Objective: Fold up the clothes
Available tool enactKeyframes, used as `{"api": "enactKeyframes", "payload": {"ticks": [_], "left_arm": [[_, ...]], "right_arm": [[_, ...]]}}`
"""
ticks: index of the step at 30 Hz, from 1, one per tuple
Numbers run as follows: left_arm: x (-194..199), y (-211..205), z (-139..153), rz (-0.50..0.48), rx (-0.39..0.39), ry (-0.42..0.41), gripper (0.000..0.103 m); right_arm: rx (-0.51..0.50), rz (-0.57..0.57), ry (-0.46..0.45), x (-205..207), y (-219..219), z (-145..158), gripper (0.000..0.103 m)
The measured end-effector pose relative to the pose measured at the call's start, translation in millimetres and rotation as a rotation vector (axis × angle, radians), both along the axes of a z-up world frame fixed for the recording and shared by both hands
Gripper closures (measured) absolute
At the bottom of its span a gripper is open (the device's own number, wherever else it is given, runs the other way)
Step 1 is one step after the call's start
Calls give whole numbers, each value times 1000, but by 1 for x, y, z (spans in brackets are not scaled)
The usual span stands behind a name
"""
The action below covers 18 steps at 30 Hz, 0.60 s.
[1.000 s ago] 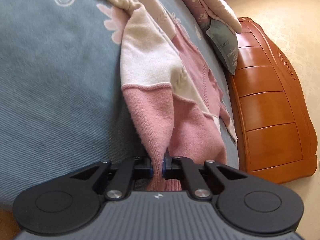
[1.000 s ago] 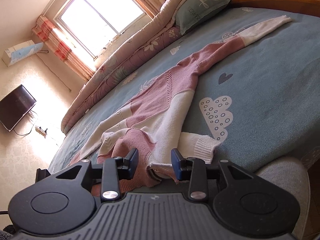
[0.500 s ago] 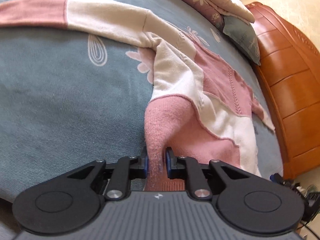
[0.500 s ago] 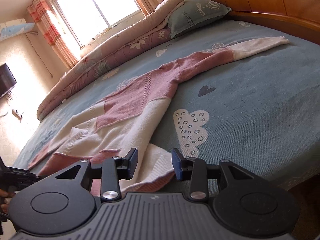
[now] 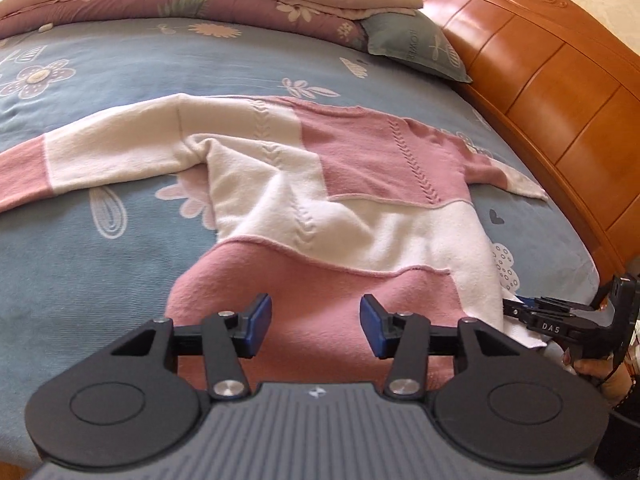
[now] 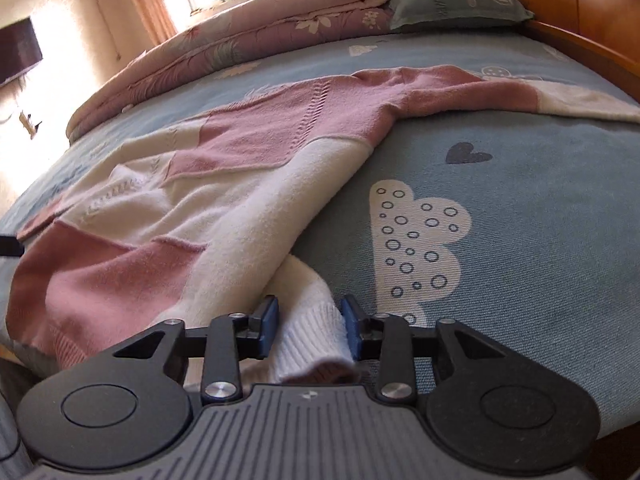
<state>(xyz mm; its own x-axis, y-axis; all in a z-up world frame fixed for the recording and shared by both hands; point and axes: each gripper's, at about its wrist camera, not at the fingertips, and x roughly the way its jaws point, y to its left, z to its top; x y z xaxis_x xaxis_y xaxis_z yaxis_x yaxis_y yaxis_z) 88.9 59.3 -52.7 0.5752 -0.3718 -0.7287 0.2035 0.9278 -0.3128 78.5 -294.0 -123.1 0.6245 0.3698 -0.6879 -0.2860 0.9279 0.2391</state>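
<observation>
Two views, taken in turn.

Left wrist view: left gripper [image 5: 316, 326] is seen w/ jaws opening, nothing between the pads; it hangs over the near pink hem of the sweater [image 5: 320, 200]. Sweater is spread face-up across the blue bedsheet [image 5: 80, 280], sleeves out to left and right, headboard [image 5: 560, 100] on the right side. Right gripper [image 5: 516, 309] is seen at the near right corner of the hem, a hand [image 5: 596, 368] behind it.

Right wrist view: right gripper [image 6: 308, 330] is narrowed onto the white ribbed hem corner [image 6: 312, 336], which sits between the pads; jaws read as clamped on it. Rest of the sweater lies to the left and far.

Judgement: hem is being squared before folding. Best done if the left corner is re-pinched by the left claw, both corners are then pulled near evenly, and wrinkles in the white midsection are flattened first.
</observation>
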Motion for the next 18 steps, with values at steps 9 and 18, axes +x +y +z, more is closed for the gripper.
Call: {"api": "enactKeyframes", "payload": {"ticks": [9,18], "left_arm": [[7,-59,1,-150,-13,-45,52],[11,-54,0,-153,1,-34,47]], "right_arm": [[23,-102,-130,-46,-37,66,89],[-77,-132,-23,-66,-52,71,86]]}}
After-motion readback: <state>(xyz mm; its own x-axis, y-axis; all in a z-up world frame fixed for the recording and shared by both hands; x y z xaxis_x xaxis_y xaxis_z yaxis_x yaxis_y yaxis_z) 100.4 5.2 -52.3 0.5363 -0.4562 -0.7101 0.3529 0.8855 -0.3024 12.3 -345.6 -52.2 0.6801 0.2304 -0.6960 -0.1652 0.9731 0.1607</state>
